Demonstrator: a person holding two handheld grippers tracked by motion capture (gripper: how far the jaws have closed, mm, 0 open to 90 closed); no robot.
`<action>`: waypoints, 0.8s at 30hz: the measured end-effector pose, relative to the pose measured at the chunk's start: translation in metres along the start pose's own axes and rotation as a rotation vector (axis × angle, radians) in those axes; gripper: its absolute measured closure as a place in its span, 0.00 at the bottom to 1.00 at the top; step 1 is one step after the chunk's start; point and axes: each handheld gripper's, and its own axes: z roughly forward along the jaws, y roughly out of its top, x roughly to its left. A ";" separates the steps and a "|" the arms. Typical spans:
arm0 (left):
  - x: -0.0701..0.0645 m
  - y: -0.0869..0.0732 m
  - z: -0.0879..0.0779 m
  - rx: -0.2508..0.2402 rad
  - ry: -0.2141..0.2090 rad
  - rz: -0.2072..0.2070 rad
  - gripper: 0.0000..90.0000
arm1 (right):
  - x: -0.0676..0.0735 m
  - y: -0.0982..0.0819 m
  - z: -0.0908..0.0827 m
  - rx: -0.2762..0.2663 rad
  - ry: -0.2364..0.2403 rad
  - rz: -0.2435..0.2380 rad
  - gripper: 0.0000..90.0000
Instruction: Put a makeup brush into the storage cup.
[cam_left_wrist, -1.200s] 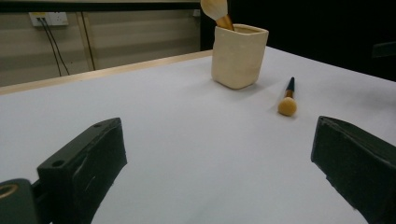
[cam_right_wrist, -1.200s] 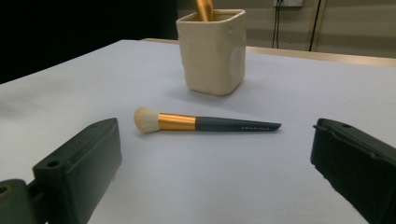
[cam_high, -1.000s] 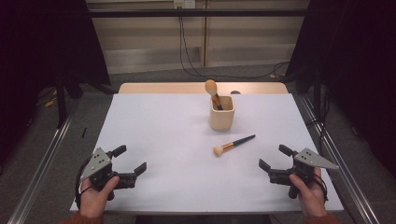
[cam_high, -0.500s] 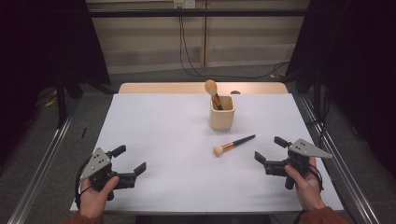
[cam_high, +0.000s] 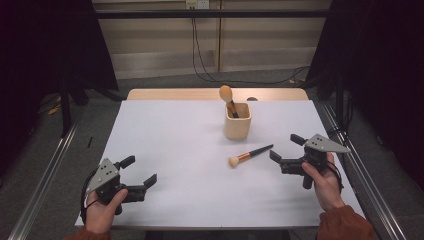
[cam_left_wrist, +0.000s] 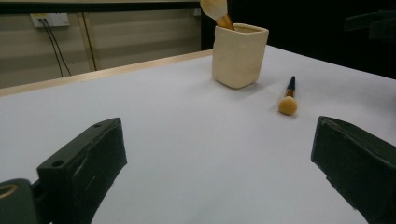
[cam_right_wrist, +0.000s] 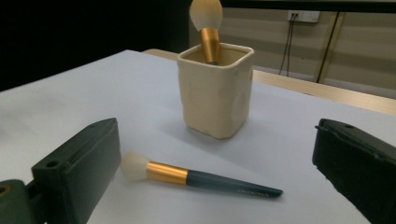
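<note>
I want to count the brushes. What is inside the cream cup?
One brush stands inside the cream cup: its gold ferrule and pale bristle head rise above the rim. The cup wall hides its handle and the cup's bottom, so anything lying there cannot be seen.

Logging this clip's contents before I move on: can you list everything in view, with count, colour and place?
cup: 1, cream, far-centre of the table, upright
brush in cup: 1, pale head, gold ferrule, head up
loose brush: 1, pale head, gold ferrule, dark handle, flat on the table in front of the cup, near the right gripper
table: 1, white top, wooden far edge
wall socket: 1, white, back wall, cables hanging below
left gripper: 1, black, near-left, open, empty
right gripper: 1, black, right side, open, aimed at the loose brush
hands: 2, one on each gripper
</note>
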 end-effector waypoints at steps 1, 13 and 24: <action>0.000 0.000 0.000 0.002 0.000 0.000 0.03 | 0.000 0.000 0.003 0.002 -0.002 -0.009 0.00; 0.000 0.000 0.001 0.005 0.000 -0.001 0.03 | 0.000 0.009 0.032 0.021 0.016 -0.052 0.00; 0.000 -0.001 0.001 0.009 -0.002 -0.001 0.03 | 0.001 0.016 0.055 0.065 0.040 -0.057 0.01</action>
